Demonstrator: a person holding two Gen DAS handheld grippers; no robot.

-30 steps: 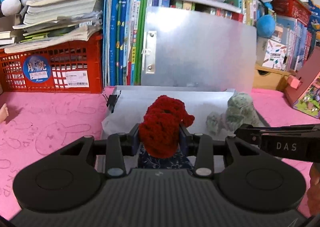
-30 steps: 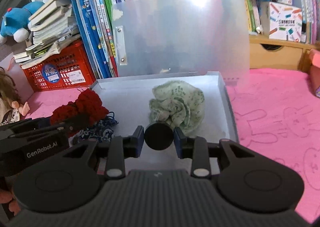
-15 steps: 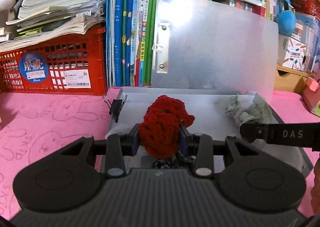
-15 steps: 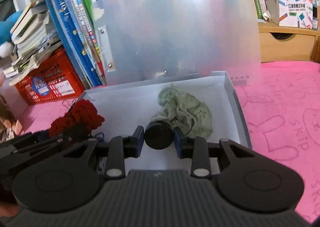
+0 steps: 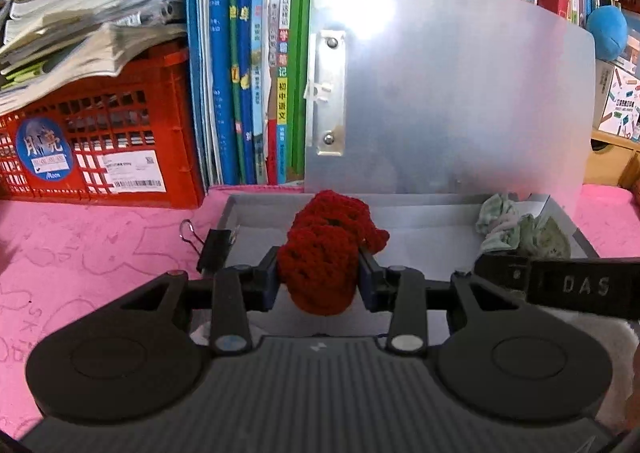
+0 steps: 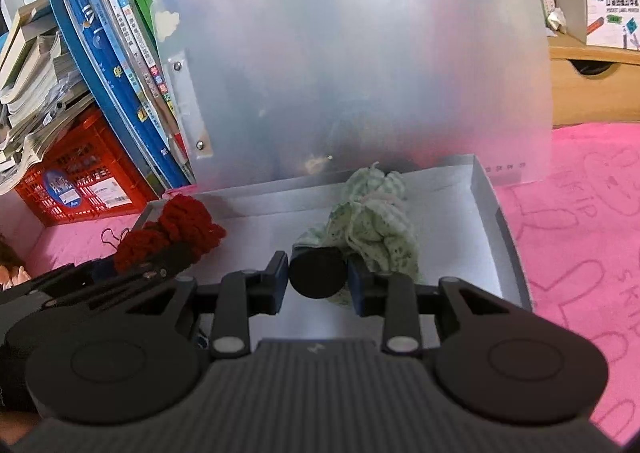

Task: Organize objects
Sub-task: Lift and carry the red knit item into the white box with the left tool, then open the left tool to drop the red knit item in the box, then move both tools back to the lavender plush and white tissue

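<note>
My left gripper (image 5: 319, 277) is shut on a red crocheted piece (image 5: 326, 249) and holds it over the left part of the open grey box (image 5: 432, 211). It also shows in the right wrist view (image 6: 176, 231). My right gripper (image 6: 318, 277) is shut on a black round-ended item (image 6: 317, 277) attached to a pale green crocheted piece (image 6: 374, 221), over the box (image 6: 486, 193) at its right half. The green piece shows in the left wrist view (image 5: 520, 227), beside my right gripper's arm (image 5: 560, 285).
The box's translucent lid (image 6: 360, 65) stands upright behind it. A black binder clip (image 5: 214, 249) lies at the box's left edge. A red crate (image 5: 100, 149) with stacked books and upright books (image 5: 248, 61) stand behind on the pink mat (image 6: 580, 221).
Both grippers have moved forward and closer to the box, each still holding its crocheted piece. The green piece now hangs further inside the box.
</note>
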